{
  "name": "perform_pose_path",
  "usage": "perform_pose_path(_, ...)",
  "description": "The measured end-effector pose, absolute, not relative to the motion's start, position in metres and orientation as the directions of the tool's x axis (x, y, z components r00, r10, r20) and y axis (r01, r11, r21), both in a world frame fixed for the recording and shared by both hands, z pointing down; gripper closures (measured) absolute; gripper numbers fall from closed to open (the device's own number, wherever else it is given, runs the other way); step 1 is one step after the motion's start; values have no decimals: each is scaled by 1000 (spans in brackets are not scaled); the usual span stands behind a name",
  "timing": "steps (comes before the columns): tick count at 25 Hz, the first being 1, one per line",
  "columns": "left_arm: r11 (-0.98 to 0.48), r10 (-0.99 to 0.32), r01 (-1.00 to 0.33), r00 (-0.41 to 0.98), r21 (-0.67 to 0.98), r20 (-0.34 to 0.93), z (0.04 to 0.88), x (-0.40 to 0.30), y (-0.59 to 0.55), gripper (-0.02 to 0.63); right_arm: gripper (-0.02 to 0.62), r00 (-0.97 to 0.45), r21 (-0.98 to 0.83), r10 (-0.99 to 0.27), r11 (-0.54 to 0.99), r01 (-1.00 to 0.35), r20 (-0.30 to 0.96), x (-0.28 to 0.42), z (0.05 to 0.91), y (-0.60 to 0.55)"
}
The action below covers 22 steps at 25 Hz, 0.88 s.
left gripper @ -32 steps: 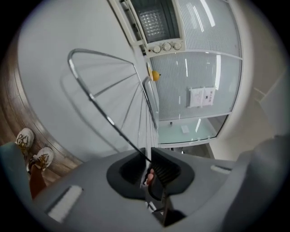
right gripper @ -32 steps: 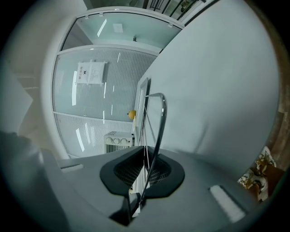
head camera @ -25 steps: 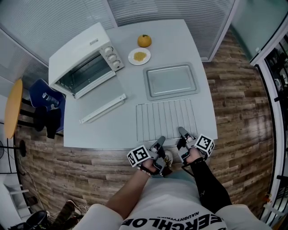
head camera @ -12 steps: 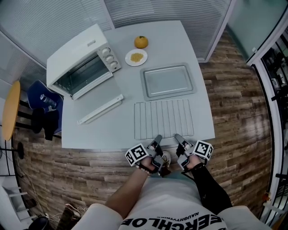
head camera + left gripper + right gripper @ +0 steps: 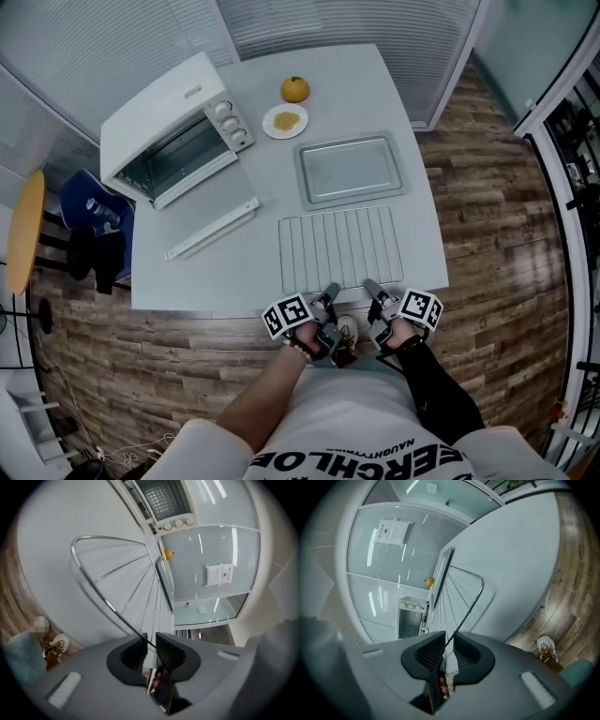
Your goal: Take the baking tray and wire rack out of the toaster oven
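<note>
Writing: black lettering across a white shirt [image 5: 356,441] at the lower edge of the head view, cut off by the frame and not legible whole; small label on top of the white toaster oven [image 5: 159,117], too small to read; printed paper notice [image 5: 219,575] on the ribbed glass wall, likewise unreadable; square black-and-white markers on each gripper's cube.

Left hand-held gripper [image 5: 329,294] at the near rim of the silver wire rack [image 5: 339,246]; seen in the left gripper view [image 5: 151,641] with jaws only narrowly apart, the rack's rim wire [image 5: 117,573] running in between them, a slim gap showing beside the wire.

Right hand-held gripper [image 5: 370,286] at the same near rim, just beside the left; seen in the right gripper view [image 5: 449,644] with jaws just lately closing in, a narrow gap left, rim wire [image 5: 461,606] between the pads and not clamped.

Wire rack flat on the pale grey bench [image 5: 375,84], close to its near edge; shallow grey metal baking tray [image 5: 349,170] flat just beyond the rack; both outside the toaster oven, at the far left corner; long white strip [image 5: 214,228] lying between oven and rack; orange fruit [image 5: 294,89] and small white plate [image 5: 285,121] near the oven's knobs.
</note>
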<state>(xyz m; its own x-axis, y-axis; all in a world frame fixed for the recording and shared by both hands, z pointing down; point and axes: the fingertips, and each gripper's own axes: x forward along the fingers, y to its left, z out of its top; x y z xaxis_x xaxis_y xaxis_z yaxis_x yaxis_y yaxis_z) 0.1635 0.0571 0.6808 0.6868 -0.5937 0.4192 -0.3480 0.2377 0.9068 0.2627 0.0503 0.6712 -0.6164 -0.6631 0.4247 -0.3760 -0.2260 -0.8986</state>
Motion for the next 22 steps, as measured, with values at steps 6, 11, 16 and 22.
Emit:
perform_pose_path(6, 256, -519, -444, 686, 859, 510, 684, 160, 59, 508, 541, -601, -877, -647, -263, -403, 470, 260, 674, 50)
perform_pose_path(11, 234, -463, -478, 711, 847, 529, 684, 162, 63, 489, 541, -571, -865, -659, -282, -416, 489, 261, 675, 50)
perform_pose_path(16, 201, -407, -464, 761, 862, 505, 674, 162, 73, 480, 540, -519, -854, -693, -297, -427, 501, 262, 671, 48)
perform_pose_path(22, 212, -402, -444, 772, 870, 492, 671, 145, 79, 480, 535, -490, -812, -673, -309, -494, 554, 250, 672, 55)
